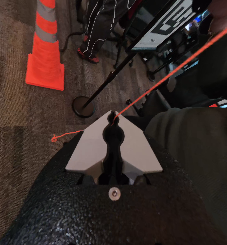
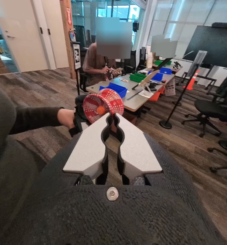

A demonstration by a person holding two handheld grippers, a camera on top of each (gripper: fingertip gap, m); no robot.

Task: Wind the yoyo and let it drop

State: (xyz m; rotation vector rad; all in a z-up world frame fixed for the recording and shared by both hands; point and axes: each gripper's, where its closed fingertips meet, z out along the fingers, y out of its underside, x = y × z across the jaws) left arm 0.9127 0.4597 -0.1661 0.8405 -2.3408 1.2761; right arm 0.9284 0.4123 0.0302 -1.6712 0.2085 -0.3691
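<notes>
My left gripper [image 1: 113, 114] points down at the carpet and is shut on the orange yoyo string [image 1: 163, 80]. The string runs taut up and to the right out of the frame. Its loose end with a small knotted loop [image 1: 54, 138] hangs out to the left of the fingers. My right gripper [image 2: 112, 115] is shut on the rim of a red yoyo with white dots [image 2: 103, 105] and an orange hub, holding it in the air. The left gripper [image 2: 79, 119] and the hand holding it show just left of the yoyo in the right wrist view.
Below the left gripper stand an orange traffic cone [image 1: 46, 53], a black stand with a round base [image 1: 83, 106] and a person's legs [image 1: 94, 33]. Ahead of the right gripper are a table [image 2: 134, 102] with blue and green bins, a seated person, office chairs [image 2: 211, 108] and another stand [image 2: 166, 124].
</notes>
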